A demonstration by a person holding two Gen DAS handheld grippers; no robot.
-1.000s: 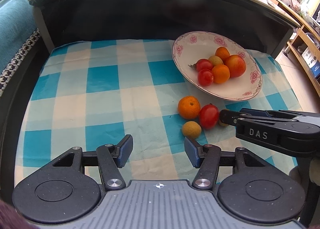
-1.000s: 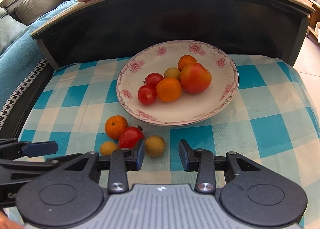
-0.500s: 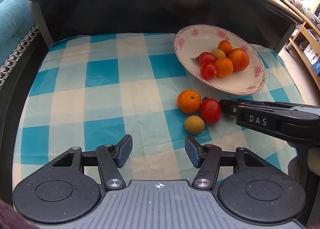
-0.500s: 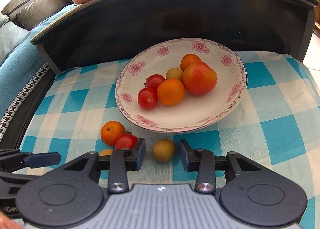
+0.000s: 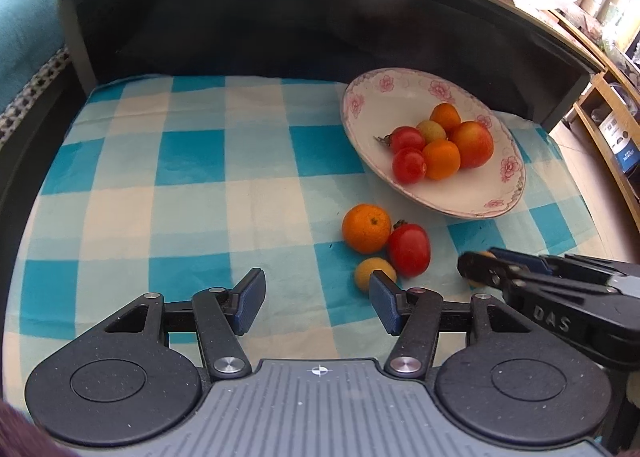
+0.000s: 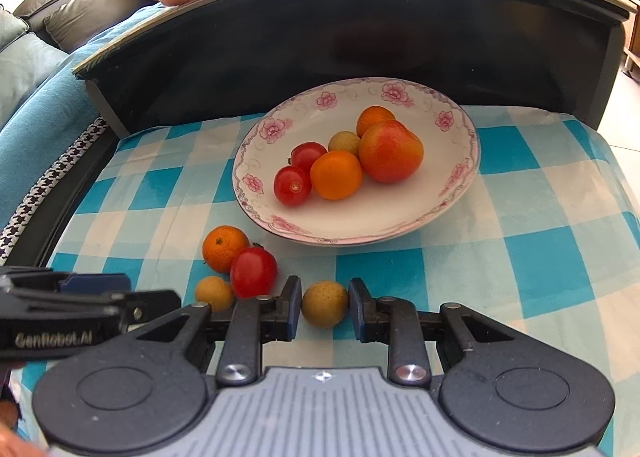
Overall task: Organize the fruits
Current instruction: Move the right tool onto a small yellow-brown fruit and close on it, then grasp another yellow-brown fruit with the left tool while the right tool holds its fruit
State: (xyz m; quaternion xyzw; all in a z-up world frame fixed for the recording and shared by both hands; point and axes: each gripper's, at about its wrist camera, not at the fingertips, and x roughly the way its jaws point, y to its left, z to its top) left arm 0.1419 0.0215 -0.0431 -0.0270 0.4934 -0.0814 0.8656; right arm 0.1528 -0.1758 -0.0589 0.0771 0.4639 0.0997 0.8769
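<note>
Fingers (image 5: 252, 299) of your left gripper (image 5: 318, 303) stand spread over the blue-and-white checked cloth (image 5: 192, 193), nothing between them. Just ahead to their right sit a round orange mandarin (image 5: 366, 228), a red oval tomato (image 5: 409, 250) and a small yellow round fruit (image 5: 372, 271), clustered and touching. Farther right, your right gripper (image 6: 325, 307) pinches a small yellow-brown round fruit (image 6: 325, 304) between its fingers (image 6: 291, 307), low at the cloth, near the white floral-rimmed plate (image 6: 400, 225) of fruit.
</note>
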